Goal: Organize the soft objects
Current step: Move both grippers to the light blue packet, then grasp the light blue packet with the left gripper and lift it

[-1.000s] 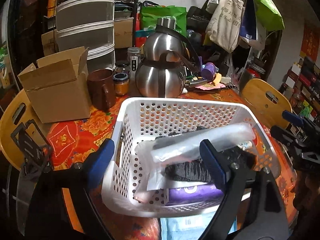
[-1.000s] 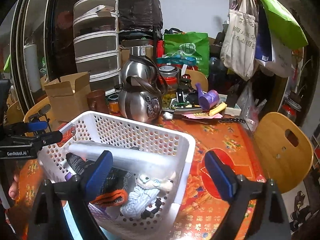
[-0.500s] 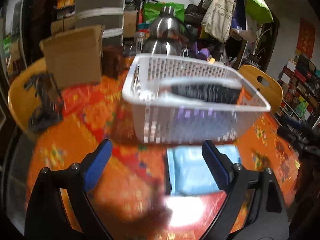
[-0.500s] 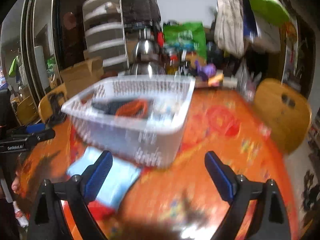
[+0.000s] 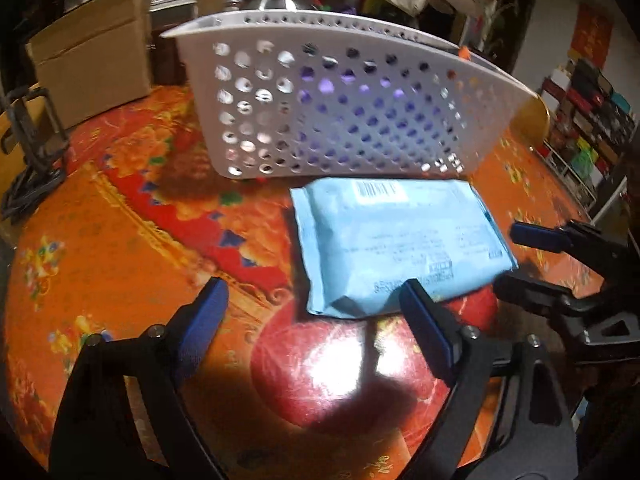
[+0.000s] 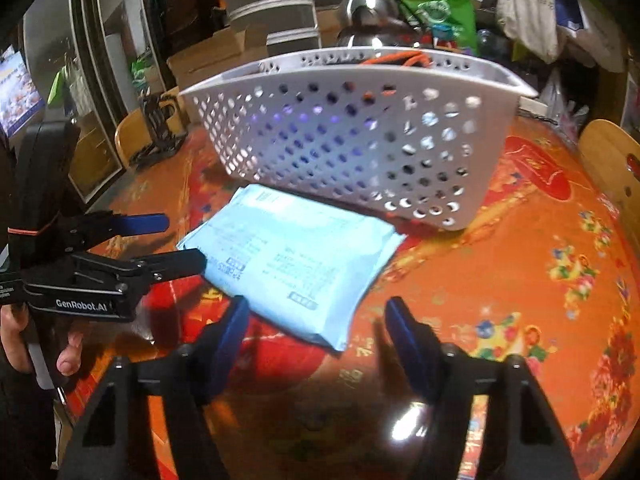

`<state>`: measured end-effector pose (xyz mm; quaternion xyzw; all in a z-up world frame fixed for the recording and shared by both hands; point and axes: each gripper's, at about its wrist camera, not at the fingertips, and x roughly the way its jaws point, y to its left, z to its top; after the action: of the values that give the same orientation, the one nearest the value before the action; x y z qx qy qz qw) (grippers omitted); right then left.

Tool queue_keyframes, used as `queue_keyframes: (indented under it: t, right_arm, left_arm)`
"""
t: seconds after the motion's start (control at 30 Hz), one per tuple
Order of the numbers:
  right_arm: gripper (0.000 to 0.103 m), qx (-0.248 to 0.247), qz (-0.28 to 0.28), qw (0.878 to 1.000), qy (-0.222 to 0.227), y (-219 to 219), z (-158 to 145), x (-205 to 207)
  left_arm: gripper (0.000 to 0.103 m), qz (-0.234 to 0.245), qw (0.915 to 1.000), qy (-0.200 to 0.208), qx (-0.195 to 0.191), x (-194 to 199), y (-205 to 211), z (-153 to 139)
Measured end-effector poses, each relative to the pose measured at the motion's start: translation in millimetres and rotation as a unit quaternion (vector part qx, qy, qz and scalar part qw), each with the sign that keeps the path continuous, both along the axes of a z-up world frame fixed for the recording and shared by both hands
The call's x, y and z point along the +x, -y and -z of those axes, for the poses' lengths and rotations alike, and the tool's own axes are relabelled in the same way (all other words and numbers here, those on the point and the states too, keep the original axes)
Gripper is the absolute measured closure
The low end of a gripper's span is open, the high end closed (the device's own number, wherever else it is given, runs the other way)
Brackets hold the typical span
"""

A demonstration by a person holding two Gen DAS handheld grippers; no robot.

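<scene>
**Both jaws spread above the pale blue packet, basket behind it**

The left gripper point(image 5: 310, 306) has its jaws spread wide and holds nothing. Its blue-padded fingers stand over the orange and red patterned surface point(image 5: 120, 240), where a bright glare lies between them. The right gripper point(image 6: 314, 318) is the same: jaws spread, nothing between them.

Just ahead of the left jaws, a little toward their right finger, lies a pale blue soft packet point(image 5: 400, 240). It is flat on the surface, with a barcode label near its far edge and small printed text on top. In the right wrist view the same packet point(image 6: 292, 264) lies just ahead of the jaws, toward their left finger. Each gripper shows in the other's view beside the packet, the left one point(image 6: 168, 240) held by a hand point(image 6: 44, 344).

Directly behind the packet stands a white perforated basket point(image 5: 340, 120); its near wall is very close to the packet's far edge, and I cannot tell whether they touch. Something purple shows through the holes, and an orange item point(image 6: 396, 58) shows above the rim.

Farther from the jaws, to the left, is a cardboard box point(image 5: 92, 64), and behind the basket a steel kettle point(image 6: 364, 20).
</scene>
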<state>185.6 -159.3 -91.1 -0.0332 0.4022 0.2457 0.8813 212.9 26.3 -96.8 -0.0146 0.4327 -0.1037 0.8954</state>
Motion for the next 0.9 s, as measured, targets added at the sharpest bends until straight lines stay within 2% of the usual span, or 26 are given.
queue_keyframes:
  t: [0.07,0.13,0.17,0.23,0.33,0.43,0.6,0.67,0.7,0.8,0.9]
  right_arm:
    - [0.041,-0.001,-0.007,1.000,-0.008,-3.9,3.4,2.3]
    - [0.048,-0.001,-0.009,1.000,-0.013,-5.3,6.4,5.5]
    - [0.049,-0.003,-0.009,1.000,-0.015,-5.5,7.5,7.4]
    - [0.051,-0.003,-0.012,1.000,-0.015,-5.6,8.2,8.3]
    - [0.053,-0.004,-0.018,1.000,-0.024,-4.9,9.7,11.2]
    - [0.054,-0.006,-0.018,1.000,-0.023,-4.8,9.9,10.8]
    - [0.057,-0.009,-0.023,0.999,-0.023,-7.2,10.9,12.7]
    - [0.063,-0.004,-0.028,0.999,-0.025,-6.8,10.8,13.8]
    - [0.068,-0.003,-0.031,0.999,-0.025,-6.3,10.8,13.5]
    - [0.075,-0.014,-0.038,0.999,-0.016,-10.8,9.5,10.6]
    - [0.077,-0.019,-0.035,0.999,-0.008,-11.5,7.9,6.0]
  left_arm:
    - [0.023,0.012,0.9999,-0.008,-0.009,4.4,2.5,2.4]
    - [0.027,0.023,0.9994,-0.014,-0.024,7.9,3.3,3.4]
    - [0.028,0.026,0.9992,-0.015,-0.027,8.9,3.5,3.3]
    - [0.040,0.030,0.9988,-0.017,-0.034,10.6,3.1,3.3]
    - [0.050,0.041,0.9976,-0.021,-0.052,11.4,3.2,4.0]
    - [0.051,0.048,0.9969,-0.022,-0.058,9.6,6.7,3.8]
    - [0.052,0.056,0.9969,-0.020,-0.051,9.6,14.7,3.5]
    - [0.057,0.057,0.9969,-0.019,-0.051,7.7,17.9,2.9]
    - [0.063,0.058,0.9969,-0.016,-0.049,5.7,21.1,3.0]
    - [0.066,0.057,0.9979,-0.005,-0.029,-1.9,33.1,-0.3]
    - [0.071,0.052,0.9983,0.006,-0.025,-12.6,39.8,-4.0]
